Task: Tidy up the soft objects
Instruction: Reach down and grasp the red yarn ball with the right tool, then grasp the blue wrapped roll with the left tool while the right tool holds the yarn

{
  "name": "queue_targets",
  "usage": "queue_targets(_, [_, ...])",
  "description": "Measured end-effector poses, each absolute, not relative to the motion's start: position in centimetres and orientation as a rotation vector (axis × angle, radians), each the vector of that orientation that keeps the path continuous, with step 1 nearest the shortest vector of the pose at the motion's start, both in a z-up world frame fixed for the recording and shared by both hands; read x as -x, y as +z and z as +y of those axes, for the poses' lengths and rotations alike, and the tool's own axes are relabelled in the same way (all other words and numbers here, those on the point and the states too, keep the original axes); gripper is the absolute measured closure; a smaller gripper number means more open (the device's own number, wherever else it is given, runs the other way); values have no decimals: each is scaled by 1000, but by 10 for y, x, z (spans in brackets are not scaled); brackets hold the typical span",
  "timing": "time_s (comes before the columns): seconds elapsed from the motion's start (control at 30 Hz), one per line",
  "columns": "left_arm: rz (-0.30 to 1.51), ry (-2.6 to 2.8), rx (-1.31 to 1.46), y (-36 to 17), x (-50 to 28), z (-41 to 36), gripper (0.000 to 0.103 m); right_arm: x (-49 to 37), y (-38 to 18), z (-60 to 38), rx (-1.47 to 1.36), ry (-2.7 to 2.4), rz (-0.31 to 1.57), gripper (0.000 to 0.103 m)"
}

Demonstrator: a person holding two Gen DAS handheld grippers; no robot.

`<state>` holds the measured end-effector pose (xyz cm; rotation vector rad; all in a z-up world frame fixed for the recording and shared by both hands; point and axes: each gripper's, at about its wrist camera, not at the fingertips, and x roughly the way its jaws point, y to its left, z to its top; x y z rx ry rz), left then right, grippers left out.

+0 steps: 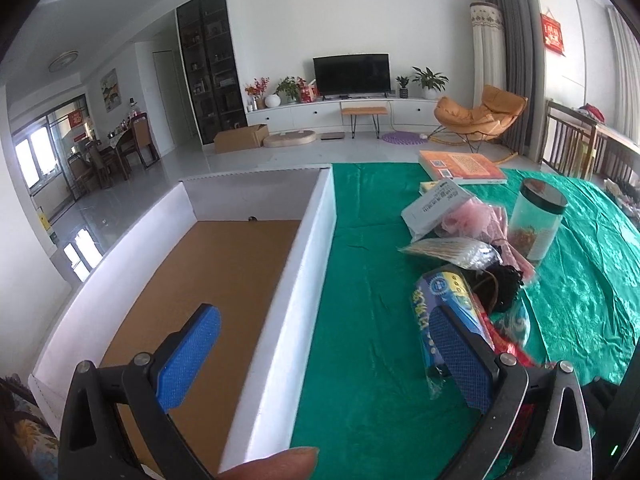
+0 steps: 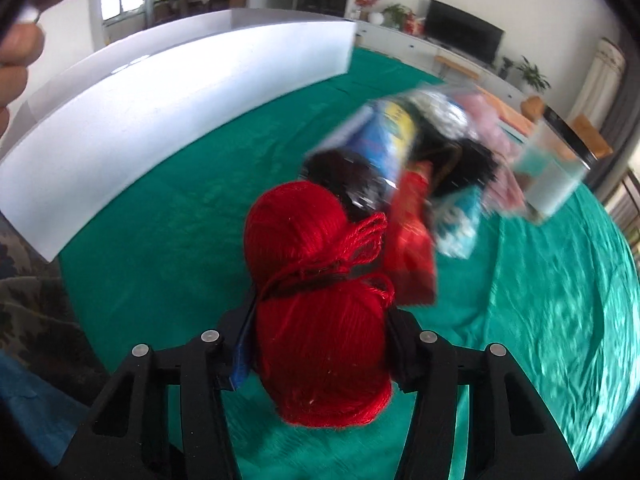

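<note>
On green cloth (image 2: 160, 220), glossy red yarn skein (image 2: 320, 320), black-banded mid-waist.

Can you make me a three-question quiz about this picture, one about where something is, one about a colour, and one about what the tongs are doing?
1. Where is the white box compared with the pile of packets, seen from the left wrist view?
A. To the left of it
B. On top of it
C. Behind the jar

2. What colour is the ball of yarn?
A. Yellow
B. Red
C. White

3. What are the right tongs doing?
A. Standing wide open over nothing
B. Closed on the ball of yarn
C. Holding the jar

Answers:
1. A, the box sits on the green cloth left of the pile.
2. B, the yarn is bright red all over.
3. B, the yarn sits squeezed between both black fingers, while the left tongs stand open and hold nothing.
</note>
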<state>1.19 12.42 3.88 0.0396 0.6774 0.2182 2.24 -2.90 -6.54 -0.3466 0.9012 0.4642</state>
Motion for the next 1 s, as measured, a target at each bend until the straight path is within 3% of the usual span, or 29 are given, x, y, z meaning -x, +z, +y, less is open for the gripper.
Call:
queue_targets(0.27, [802,100,-131,-11,-21,72,0,-78,-49,-178,-169,30,924,47])
queue_targets(0.33, [854,91,-157,-32,-29,64,0,-81,-46,-193,-240,-17,884,43])
queue_targets(0.4, [915,78,-162,-52,-38,59,0,-81,-44,-203,-304,-37,860,29])
queue_targets(0.47, [952,62,-155,-65,-45,56,0,-83,-45,-207,-353,-55,883,24])
queue_targets(1.0, [1009,-4,2,-92,-88,74,0,-60,-52,-151,-79,-147,925,18])
